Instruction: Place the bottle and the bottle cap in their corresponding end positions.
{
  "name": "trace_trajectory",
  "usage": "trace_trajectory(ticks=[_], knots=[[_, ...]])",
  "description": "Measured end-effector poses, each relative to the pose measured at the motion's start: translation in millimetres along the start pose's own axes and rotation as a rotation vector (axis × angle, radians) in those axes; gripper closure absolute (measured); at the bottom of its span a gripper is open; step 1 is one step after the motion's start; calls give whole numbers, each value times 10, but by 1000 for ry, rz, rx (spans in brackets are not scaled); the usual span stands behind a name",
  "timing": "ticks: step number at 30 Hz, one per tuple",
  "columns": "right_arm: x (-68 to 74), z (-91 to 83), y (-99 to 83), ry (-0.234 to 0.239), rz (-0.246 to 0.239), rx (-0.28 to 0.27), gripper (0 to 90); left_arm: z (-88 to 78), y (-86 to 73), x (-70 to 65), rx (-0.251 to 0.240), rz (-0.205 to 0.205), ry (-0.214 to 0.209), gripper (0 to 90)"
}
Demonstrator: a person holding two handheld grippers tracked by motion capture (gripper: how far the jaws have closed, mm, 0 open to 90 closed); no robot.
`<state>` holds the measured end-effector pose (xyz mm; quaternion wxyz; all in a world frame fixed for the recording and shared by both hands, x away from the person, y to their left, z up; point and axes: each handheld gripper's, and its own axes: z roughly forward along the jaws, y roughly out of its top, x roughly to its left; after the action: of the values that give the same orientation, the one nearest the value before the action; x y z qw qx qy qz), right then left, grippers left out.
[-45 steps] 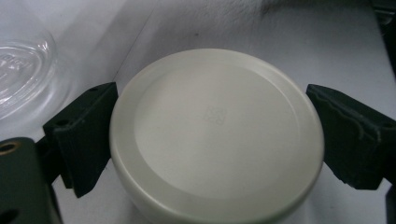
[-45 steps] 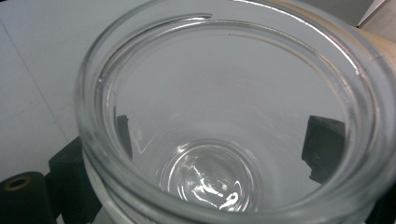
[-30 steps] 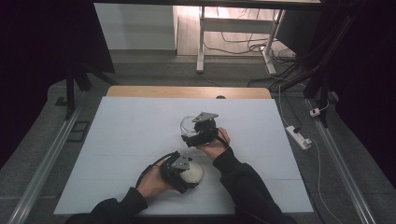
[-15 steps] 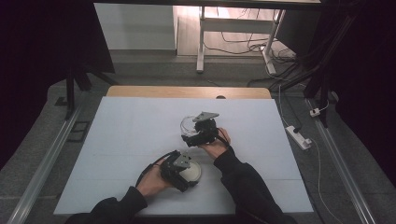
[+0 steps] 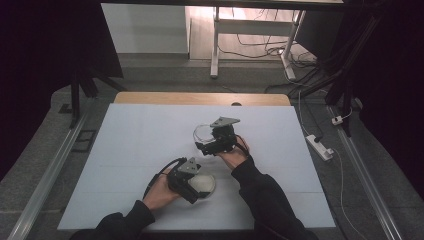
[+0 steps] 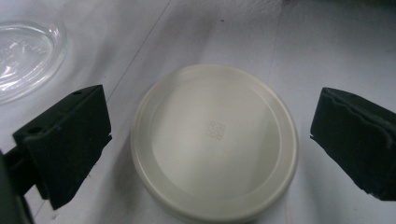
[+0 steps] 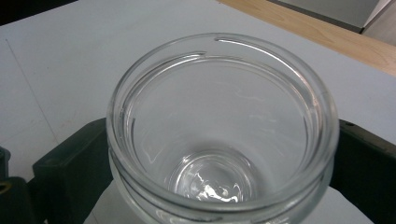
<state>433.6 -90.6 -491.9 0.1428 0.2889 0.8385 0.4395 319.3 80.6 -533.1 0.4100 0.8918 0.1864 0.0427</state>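
White sheeting covers the table (image 5: 150, 150), with a strip of bare wood along its far edge and cables on the floor beyond. Reading from the left: your left gripper (image 5: 192, 186) is low over the near middle of the sheet, and its jaws stand spread wide. In the left gripper view the cream lid (image 6: 215, 142) lies flat on the sheet directly between them, top face up, a small square mark at its centre. Neither jaw touches the rim; bare sheet shows on both sides, a little more on the right than on the left. Being round, the lid has no long axis to line up with, so the relation that matters is centring: it sits between the jaws and just ahead of you, and the approach looks nearly square.

Farther right and farther from you, your right gripper (image 5: 216, 142) holds the clear glass jar (image 7: 219, 126) upright, mouth open and empty, with a black jaw pressed against each side below the threaded neck. The jar (image 5: 202, 134) stands near the lid but apart from it. Your left hand is plainly the nearer one to the lid (image 5: 202, 183), and closing on the rim appears to be the move in hand.
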Motion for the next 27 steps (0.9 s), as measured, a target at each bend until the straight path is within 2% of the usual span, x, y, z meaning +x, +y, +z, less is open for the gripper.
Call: trace_trajectory(ticks=[3, 12, 18, 27], knots=[[-8, -13, -17, 4, 8, 9, 0, -38, -6, 8, -14, -29, -20, 0], [15, -89, -22, 3, 5, -4, 0, -205, -25, 13, -37, -73, 6, 0], [22, -168, -52, -3, -6, -8, 0, -334, -52, 0, -34, -79, 12, 0], [18, -322, -105, 6, 30, -30, 0, -454, -69, -22, -60, -108, 17, 0]])
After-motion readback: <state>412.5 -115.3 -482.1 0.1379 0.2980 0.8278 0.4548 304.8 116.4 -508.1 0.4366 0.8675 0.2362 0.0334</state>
